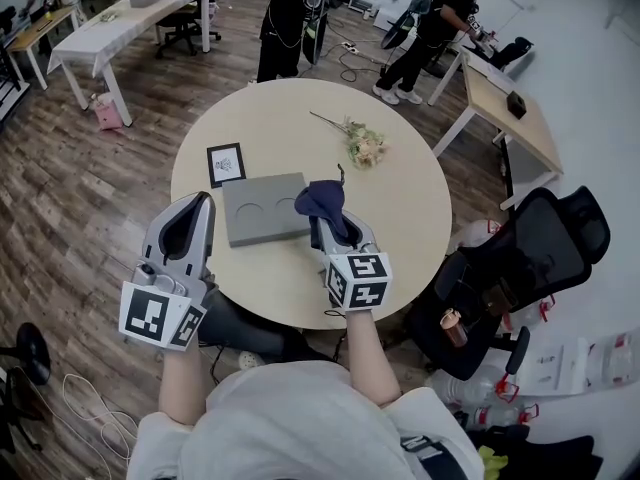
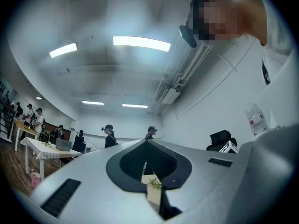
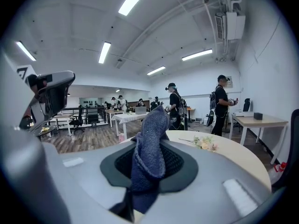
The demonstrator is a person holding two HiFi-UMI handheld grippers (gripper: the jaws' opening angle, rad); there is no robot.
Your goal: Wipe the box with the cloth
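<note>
Overhead, I see my right hand-held gripper (image 1: 324,218) with its jaws clamped on a dark blue cloth (image 1: 321,199). The cloth bunches up out of the jaws and, in the right gripper view, a loose end hangs below them. From the head view the cloth lies over the right edge of a flat grey box (image 1: 262,209), which rests on the round tabletop (image 1: 420,203) and has two shallow round hollows in its lid. I cannot tell whether the cloth touches the box. My left hand-held gripper (image 1: 203,206) is closed with nothing between its jaws, and it sits just beside the box's left edge at the near rim of the tabletop. A small framed picture (image 1: 226,164) lies just beyond the box, and a sprig of flowers (image 1: 362,146) lies farther back towards the right. A black office chair (image 1: 545,243) stands right of the tabletop.
</note>
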